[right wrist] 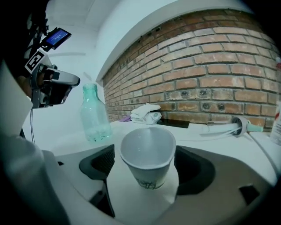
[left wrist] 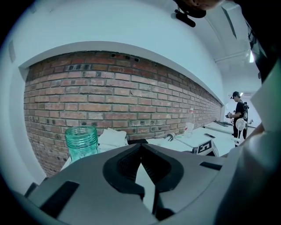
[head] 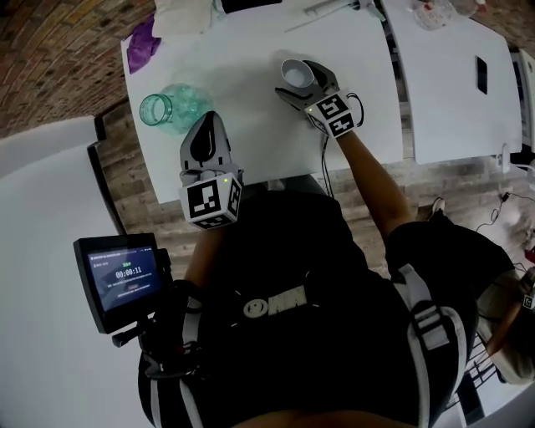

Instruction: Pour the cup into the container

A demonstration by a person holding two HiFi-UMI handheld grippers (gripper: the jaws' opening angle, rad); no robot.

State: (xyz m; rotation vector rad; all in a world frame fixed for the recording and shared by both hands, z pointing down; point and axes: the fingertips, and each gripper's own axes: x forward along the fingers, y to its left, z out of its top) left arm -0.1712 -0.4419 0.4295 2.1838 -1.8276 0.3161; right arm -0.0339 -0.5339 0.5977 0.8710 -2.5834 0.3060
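The right gripper (head: 305,77) has its jaws spread wide on either side of the cup (right wrist: 147,151), and the pads do not press it. The bare right forearm (head: 368,167) stretches straight out behind it, back from the cup toward the body. The left gripper (head: 209,121) hangs well to the left of the cup and nearer the person. It tips slightly downward, with its jaws closed together on nothing.

- You have a purple cloth (head: 142,43) at the far left corner of the table (head: 251,142).
- A white bundle (head: 180,12) lies just beside it, on the far edge.
- A dark phone (head: 481,73) lies on the next table (head: 451,117), to your right.
- A lit screen (head: 124,276) sits at your left side.
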